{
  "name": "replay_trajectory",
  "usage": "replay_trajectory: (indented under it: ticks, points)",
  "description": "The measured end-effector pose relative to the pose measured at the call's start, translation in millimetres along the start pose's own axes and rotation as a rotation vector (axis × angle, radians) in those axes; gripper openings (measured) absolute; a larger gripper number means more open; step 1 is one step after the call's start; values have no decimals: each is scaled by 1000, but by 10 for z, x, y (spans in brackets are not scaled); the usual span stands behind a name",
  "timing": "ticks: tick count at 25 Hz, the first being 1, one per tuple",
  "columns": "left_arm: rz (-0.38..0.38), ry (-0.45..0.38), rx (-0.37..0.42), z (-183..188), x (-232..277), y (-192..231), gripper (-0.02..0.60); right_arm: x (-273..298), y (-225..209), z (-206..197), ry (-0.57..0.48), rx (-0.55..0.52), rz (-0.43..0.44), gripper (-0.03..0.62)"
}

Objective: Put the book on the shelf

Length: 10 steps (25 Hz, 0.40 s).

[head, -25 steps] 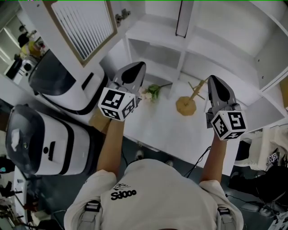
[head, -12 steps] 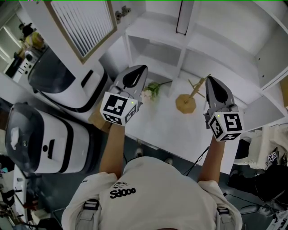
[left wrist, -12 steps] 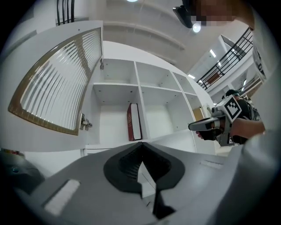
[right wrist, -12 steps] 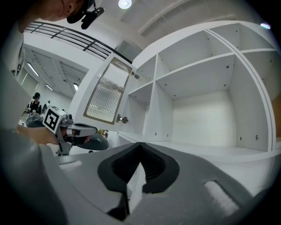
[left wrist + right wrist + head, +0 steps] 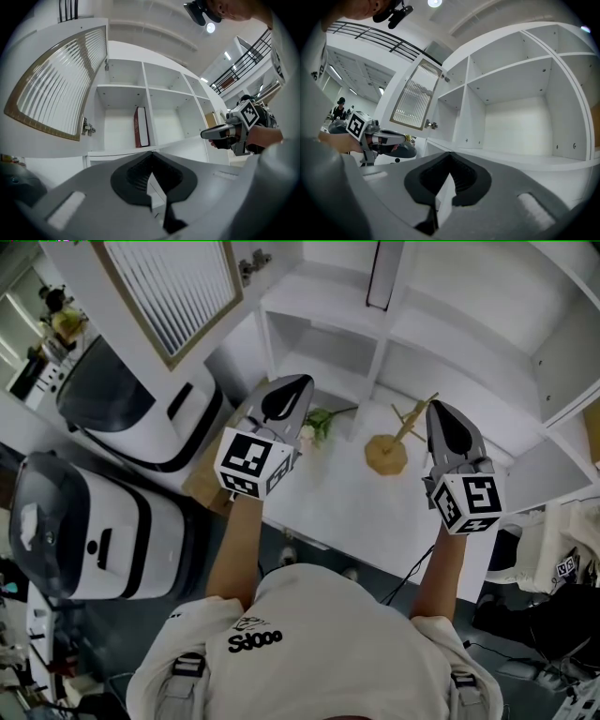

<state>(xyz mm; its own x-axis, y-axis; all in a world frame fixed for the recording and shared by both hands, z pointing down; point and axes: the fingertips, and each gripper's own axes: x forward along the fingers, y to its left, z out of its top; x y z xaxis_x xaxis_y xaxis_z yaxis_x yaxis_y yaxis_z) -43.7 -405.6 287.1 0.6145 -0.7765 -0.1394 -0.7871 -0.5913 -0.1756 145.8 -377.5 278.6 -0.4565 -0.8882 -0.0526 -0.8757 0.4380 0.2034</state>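
A dark red book (image 5: 140, 127) stands upright in a lower compartment of the white shelf (image 5: 123, 86), against its right divider; in the head view the book (image 5: 380, 277) shows at the top. My left gripper (image 5: 296, 382) is held in the air in front of the shelf, below and left of the book, shut with nothing in it (image 5: 151, 153). My right gripper (image 5: 438, 409) hovers to the right at about the same height, also shut and empty (image 5: 450, 153). It points at bare shelf compartments (image 5: 520, 122). Each gripper appears in the other's view.
A wooden peg stand (image 5: 388, 452) and a small flower sprig (image 5: 319, 426) lie on the white desk (image 5: 356, 512) under the grippers. The cabinet door (image 5: 178, 296) with ribbed glass hangs open at left. Two white and black machines (image 5: 131, 413) (image 5: 89, 531) stand at left.
Both grippers have drifted slightly, the left one a little to the right and up. Both stay shut and empty. The book has not moved.
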Motion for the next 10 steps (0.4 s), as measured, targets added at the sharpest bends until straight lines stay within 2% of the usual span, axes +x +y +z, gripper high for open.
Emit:
replay_trajectory:
  ticks: [10]
  points:
    - [-14, 9, -2, -10, 28, -53, 17, 18, 14, -55, 9, -1, 12, 2]
